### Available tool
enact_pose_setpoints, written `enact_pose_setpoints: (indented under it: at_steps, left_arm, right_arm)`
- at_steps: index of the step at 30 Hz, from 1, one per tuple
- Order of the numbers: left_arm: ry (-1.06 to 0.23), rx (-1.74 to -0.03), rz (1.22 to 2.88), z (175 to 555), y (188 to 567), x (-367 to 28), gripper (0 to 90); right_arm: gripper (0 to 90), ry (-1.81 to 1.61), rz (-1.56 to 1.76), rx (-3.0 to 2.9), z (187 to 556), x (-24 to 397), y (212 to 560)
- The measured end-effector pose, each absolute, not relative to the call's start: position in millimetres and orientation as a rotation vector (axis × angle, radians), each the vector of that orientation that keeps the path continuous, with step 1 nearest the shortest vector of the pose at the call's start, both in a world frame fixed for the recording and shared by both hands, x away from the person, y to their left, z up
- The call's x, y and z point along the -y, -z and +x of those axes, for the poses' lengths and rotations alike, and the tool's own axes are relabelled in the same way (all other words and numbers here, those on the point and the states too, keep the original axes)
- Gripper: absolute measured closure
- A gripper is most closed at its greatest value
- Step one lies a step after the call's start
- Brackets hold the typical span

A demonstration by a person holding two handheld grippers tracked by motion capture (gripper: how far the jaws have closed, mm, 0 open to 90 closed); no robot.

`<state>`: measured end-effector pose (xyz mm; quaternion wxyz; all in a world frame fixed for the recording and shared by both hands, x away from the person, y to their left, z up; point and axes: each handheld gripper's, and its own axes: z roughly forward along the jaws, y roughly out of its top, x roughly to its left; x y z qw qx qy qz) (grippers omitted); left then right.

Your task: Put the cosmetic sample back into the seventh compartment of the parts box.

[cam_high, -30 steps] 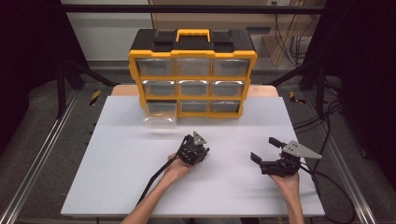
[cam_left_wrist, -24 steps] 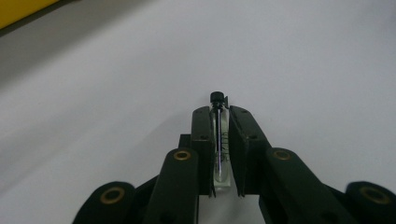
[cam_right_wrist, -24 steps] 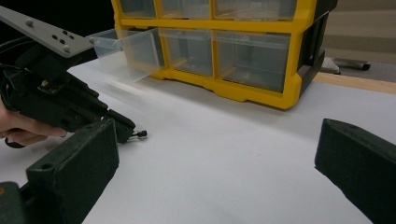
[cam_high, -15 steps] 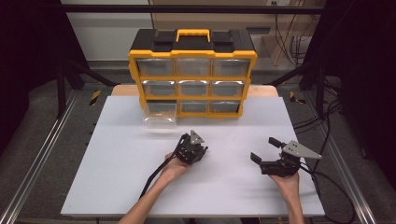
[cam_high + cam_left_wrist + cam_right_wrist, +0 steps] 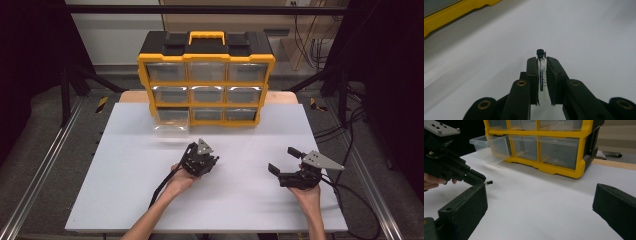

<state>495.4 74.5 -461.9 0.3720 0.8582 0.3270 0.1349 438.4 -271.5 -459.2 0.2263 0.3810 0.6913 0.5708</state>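
Jaws of the left gripper, matte black and flat-faced, are clamped on a small clear glass vial with a black cap, which lies lengthwise between them, cap just past the tips; jaws of the right gripper stand wide apart with nothing between them. Largest item: a smooth white table carrying a yellow-and-black plastic drawer organizer with translucent drawers, its lower-left clear drawer pulled out. Both grippers sit near the table's front, well apart from the organizer.
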Motion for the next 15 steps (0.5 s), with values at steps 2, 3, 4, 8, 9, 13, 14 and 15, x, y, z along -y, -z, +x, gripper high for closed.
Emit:
enact_pose_setpoints:
  at_steps: [2,3,4,8,9,13,14,15]
  left_arm:
    - [-0.346,-0.839,2.197,494.7,461.2,-78.0,79.6]
    - [-0.349,-0.839,2.197,494.4,461.0,-79.7,79.6]
    - [-0.351,-0.839,2.199,494.1,460.9,-81.3,79.6]
    - [-0.354,-0.847,2.195,493.1,460.3,-87.8,79.6]
    - [-0.353,-0.849,2.194,493.1,459.9,-89.6,79.6]
    - [-0.359,-0.855,2.186,492.3,457.7,-94.7,79.6]
    - [-0.361,-0.855,2.184,492.1,457.0,-95.7,79.6]
    - [-0.36,-0.856,2.181,491.8,456.3,-96.6,79.6]
  right_arm:
    - [0.4,-1.573,1.049,-1.905,438.6,271.3,459.4]
    - [0.4,-1.573,1.049,-1.905,438.6,271.3,459.4]
    - [0.4,-1.573,1.049,-1.906,438.7,271.3,459.5]
    - [0.4,-1.57,1.05,-1.908,438.7,271.3,459.5]
    - [0.4,-1.57,1.054,-1.91,438.6,271.2,459.6]
    - [0.4,-1.571,1.056,-1.912,438.5,270.8,459.7]
    - [0.4,-1.571,1.056,-1.912,438.5,270.9,459.7]
    - [0.4,-1.568,1.054,-1.91,438.5,271.1,459.7]
